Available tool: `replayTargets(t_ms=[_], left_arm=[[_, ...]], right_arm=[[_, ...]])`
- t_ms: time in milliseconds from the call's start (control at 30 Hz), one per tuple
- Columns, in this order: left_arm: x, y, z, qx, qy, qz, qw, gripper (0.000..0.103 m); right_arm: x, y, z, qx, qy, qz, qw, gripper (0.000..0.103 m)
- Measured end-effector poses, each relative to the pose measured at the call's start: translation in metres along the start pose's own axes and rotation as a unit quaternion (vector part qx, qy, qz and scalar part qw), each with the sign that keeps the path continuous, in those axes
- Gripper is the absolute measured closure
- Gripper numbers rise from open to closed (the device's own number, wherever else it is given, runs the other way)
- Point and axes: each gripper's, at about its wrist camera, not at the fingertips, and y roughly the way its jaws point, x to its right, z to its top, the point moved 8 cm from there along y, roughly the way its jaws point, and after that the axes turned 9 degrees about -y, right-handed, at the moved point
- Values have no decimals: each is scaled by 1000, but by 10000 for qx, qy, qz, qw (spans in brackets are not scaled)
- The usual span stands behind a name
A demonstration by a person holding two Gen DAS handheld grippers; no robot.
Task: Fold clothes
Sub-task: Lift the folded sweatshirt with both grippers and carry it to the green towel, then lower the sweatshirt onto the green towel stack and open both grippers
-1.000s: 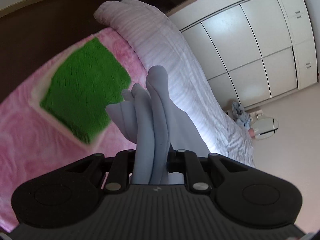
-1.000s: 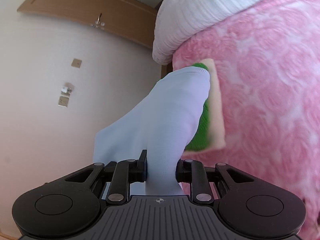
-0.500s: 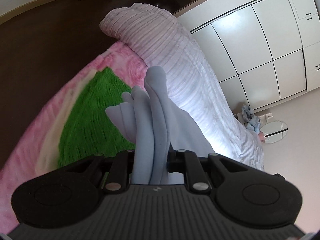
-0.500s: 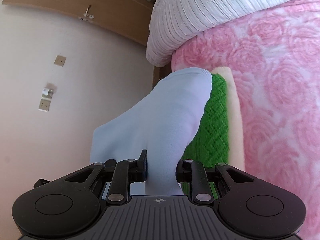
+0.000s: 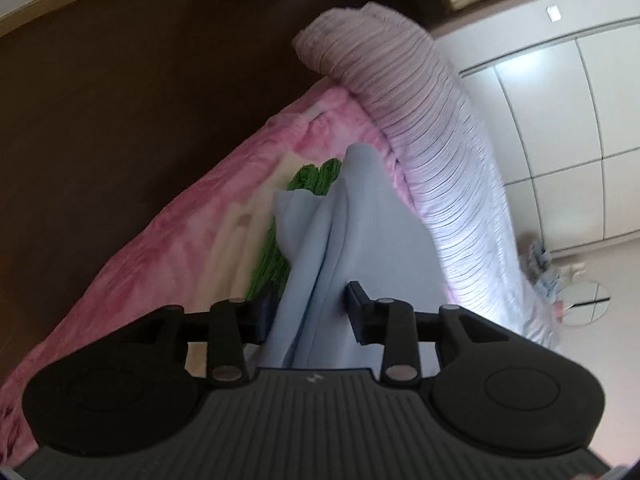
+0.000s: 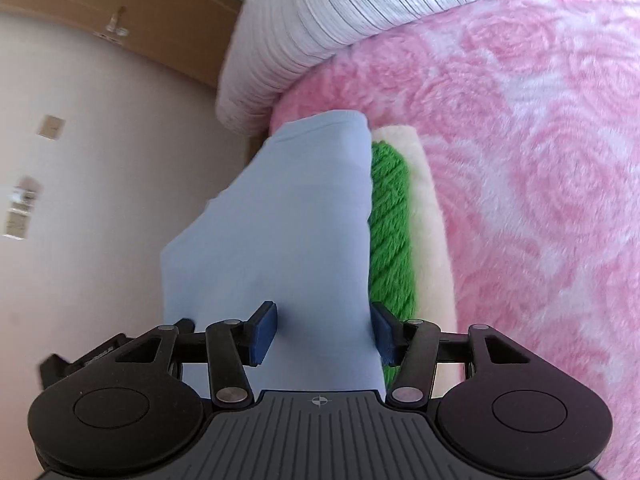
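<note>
Half a second ago both tools were pinched tight on the pale blue, smooth jersey garment (image 5: 340, 248); now both sets of jaws have spread apart. On the left tool (image 5: 312, 316), the dark pads stand clear either side of the bunched cloth, which runs between them in loose lengthwise pleats rather than being squeezed flat. The camera has also swung lower toward the bed, so the green patch has shrunk to a sliver.

On the right tool (image 6: 324, 336), the blue-faced pads sit wide, with a smoother, flatter panel of the same garment passing between them; its hemmed edge shows at the far end. Whether the fabric touches either pad I cannot tell.

I judge this as a release: the garment is being let go over the bed, above or just beside the green chunky-knit folded item with a cream border (image 6: 390, 232). Whether it is already neatly folded cannot be told from these close views.

The jersey looks thin, limp and drapey, holding soft folds. The knit is thick and ribbed. The pink rose-patterned fleece blanket (image 6: 540, 160) is plush and fuzzy, and the white ribbed duvet roll (image 5: 436, 152) lies long and cylindrical along the bed's far side.
</note>
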Motion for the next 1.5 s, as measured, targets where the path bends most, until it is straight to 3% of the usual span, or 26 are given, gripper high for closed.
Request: replayTargets(t_ms=[167,300,367,400,433,467,533,633,700,800,833,900,1033,1133,1200,1333,1500], left_arm=[[-24,-34,-24,15,-520,-293,9982,63],[-27,-44,-33,98,-425,-329,9985,61],[-24,-46,-34,178,-306,-355,9987,64],[-23,-48,-34,218,-246,-369,9988,72],[-21,-49,-34,258,-187,-382,9988,89],[-19,-51,-34,298,-127,-396,9987,91],[-16,-54,-34,378,-8,-422,9984,92],[-22,-53,-37,376,233,-178,9989,96],[-33,-45,-43,298,324,181,9989,96],[-43,-45,-43,442,156,519,9975,94],[-42,-50,-41,514,156,613,9967,88],[-33,-63,-35,772,306,812,9932,91],[14,-80,-31,1068,1227,761,9837,91],[46,-66,-49,759,1935,722,9755,91],[54,-48,-63,503,2382,898,9658,90],[34,-14,-82,124,2496,1643,9542,92],[50,-30,-95,237,2596,1992,9446,90]], right_arm=[[12,-29,-29,104,402,398,9983,49],[15,-34,-48,4,491,430,9979,49],[14,-31,-51,-61,574,395,9976,49],[13,-29,-53,-86,571,346,9977,49],[11,-29,-54,-94,491,232,9985,66],[8,-29,-54,-103,412,118,9990,77],[-1,-32,-55,-31,247,112,9996,82],[-10,-36,-57,34,-3,95,9999,83],[-1,-28,-61,-108,-35,-251,9996,81],[1,-24,-60,-232,-21,-395,9989,74],[-3,-27,-57,-222,-168,-426,9987,73],[-13,-37,-51,-97,-573,-698,9959,70],[-34,-58,-42,335,-1298,-1242,9832,70],[-55,-61,-44,423,-1788,-1349,9737,70],[-64,-49,-57,179,-2196,-1526,9634,70],[-71,-20,-85,-441,-2831,-1945,9381,70],[-77,-33,-95,-448,-2778,-1787,9428,70]])
